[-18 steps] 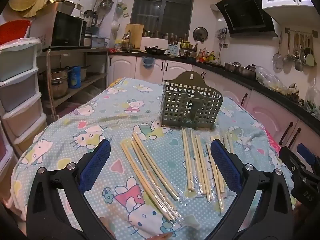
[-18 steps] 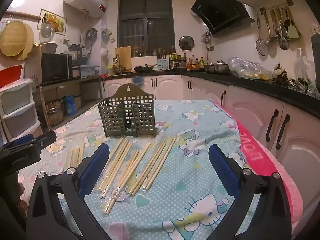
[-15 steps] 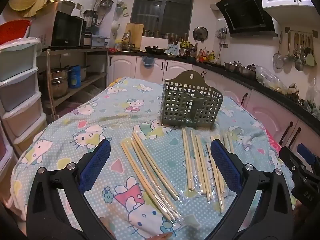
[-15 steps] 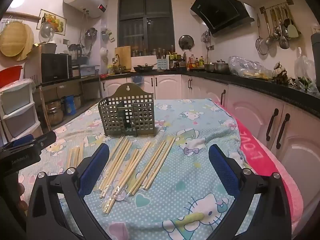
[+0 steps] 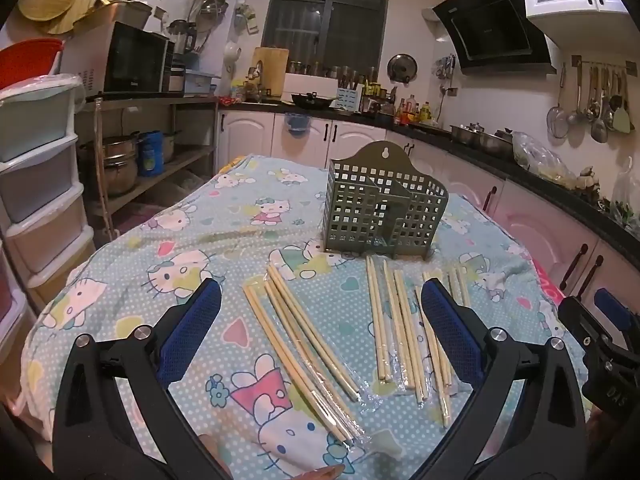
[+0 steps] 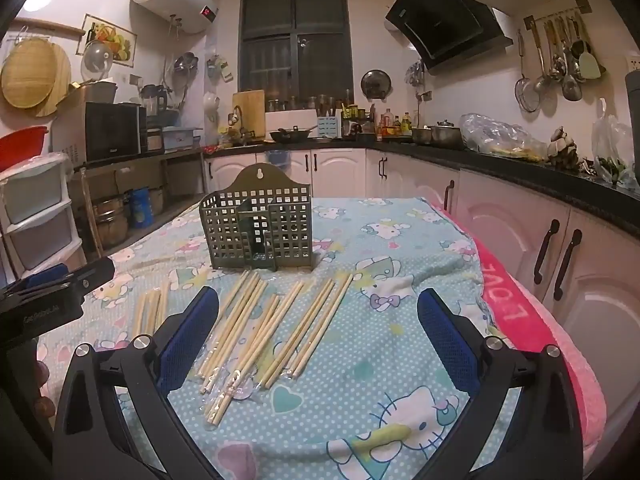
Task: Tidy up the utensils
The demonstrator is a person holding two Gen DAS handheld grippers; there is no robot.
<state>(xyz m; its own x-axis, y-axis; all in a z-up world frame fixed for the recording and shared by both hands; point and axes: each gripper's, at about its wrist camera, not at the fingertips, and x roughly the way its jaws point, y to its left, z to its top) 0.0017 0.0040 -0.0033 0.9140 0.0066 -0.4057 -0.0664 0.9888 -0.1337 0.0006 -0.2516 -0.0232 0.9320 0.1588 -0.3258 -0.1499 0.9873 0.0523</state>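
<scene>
Several pairs of bamboo chopsticks in clear sleeves lie on the Hello Kitty tablecloth in front of a green slotted utensil holder point(image 5: 384, 210), which also shows in the right wrist view point(image 6: 260, 228). One group of chopsticks point(image 5: 304, 328) lies left, another group point(image 5: 404, 320) right; the right wrist view shows the right group point(image 6: 264, 320). My left gripper point(image 5: 320, 320) is open above the left group, holding nothing. My right gripper point(image 6: 318, 320) is open above the right group, holding nothing.
The table's right edge has a pink towel point(image 6: 520, 320), with cabinets point(image 6: 560, 260) close beside it. Plastic drawers point(image 5: 36, 184) stand to the left. The right gripper's body shows at the right edge of the left wrist view point(image 5: 600, 340).
</scene>
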